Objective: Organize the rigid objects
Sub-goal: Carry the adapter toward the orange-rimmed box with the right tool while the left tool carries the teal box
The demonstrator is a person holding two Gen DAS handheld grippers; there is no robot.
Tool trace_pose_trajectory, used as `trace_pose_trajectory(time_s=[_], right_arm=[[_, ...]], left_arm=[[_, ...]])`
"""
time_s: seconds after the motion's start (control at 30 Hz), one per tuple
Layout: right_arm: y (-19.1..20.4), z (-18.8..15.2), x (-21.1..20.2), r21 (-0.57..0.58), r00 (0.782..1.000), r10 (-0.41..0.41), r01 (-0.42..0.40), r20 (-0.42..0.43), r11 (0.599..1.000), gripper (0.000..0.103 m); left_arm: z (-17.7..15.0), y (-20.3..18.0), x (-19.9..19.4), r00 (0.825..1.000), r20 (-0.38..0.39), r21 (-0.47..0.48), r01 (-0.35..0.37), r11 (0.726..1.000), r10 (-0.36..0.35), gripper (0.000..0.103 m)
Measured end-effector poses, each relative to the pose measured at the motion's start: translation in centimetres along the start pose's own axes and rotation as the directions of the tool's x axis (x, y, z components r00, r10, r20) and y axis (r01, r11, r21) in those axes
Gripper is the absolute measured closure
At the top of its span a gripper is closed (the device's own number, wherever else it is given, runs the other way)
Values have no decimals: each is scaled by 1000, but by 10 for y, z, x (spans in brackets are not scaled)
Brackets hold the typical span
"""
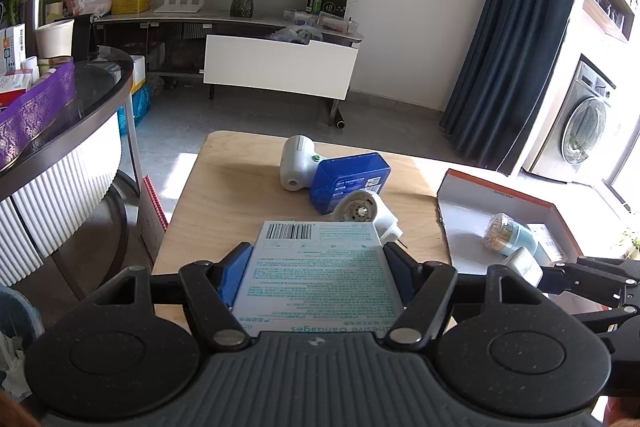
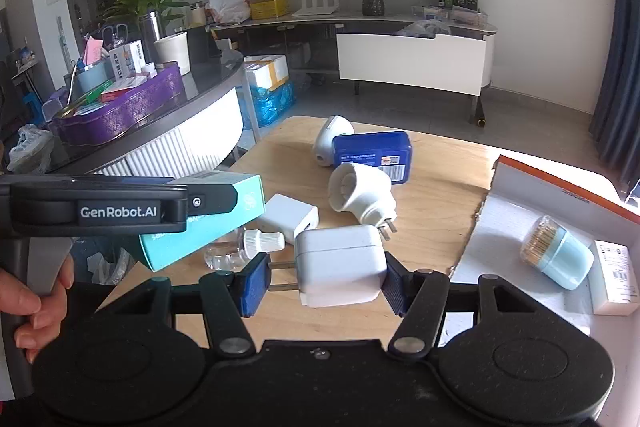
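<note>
resting between right claw [image 2: 320, 281] pads: charger [image 2: 340, 269]

Left hand-held gripper [image 1: 318, 259]: black linkage arms, silver rivets, blue ribbed pads.
Right hand-held gripper [image 2: 324, 277]: same build.
Marking: white "GenRobot.AI" at nine o'clock.
Handle: apparently grey.

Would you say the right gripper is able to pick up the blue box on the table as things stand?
Probably not yet: the right gripper is already shut on the white charger, so it must set that down first. Otherwise the blue box lies open to reach, with only a white plug-in device before it.
</note>
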State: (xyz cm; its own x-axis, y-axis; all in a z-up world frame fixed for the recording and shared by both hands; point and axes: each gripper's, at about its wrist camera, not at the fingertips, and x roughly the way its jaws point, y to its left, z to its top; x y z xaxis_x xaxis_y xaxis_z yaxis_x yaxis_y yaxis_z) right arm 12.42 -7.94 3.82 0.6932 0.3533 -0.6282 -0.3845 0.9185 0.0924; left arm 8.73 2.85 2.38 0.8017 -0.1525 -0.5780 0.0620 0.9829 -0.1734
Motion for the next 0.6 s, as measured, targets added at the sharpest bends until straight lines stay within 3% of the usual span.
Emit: trace_pose_trajectory(time_s=[0.6], right_arm=[[-59, -17, -54, 129, 990, -134, 127, 45, 983, 32]], left_arm=[[-1, -63, 3, 992, -10, 90, 126, 988, -125, 32]])
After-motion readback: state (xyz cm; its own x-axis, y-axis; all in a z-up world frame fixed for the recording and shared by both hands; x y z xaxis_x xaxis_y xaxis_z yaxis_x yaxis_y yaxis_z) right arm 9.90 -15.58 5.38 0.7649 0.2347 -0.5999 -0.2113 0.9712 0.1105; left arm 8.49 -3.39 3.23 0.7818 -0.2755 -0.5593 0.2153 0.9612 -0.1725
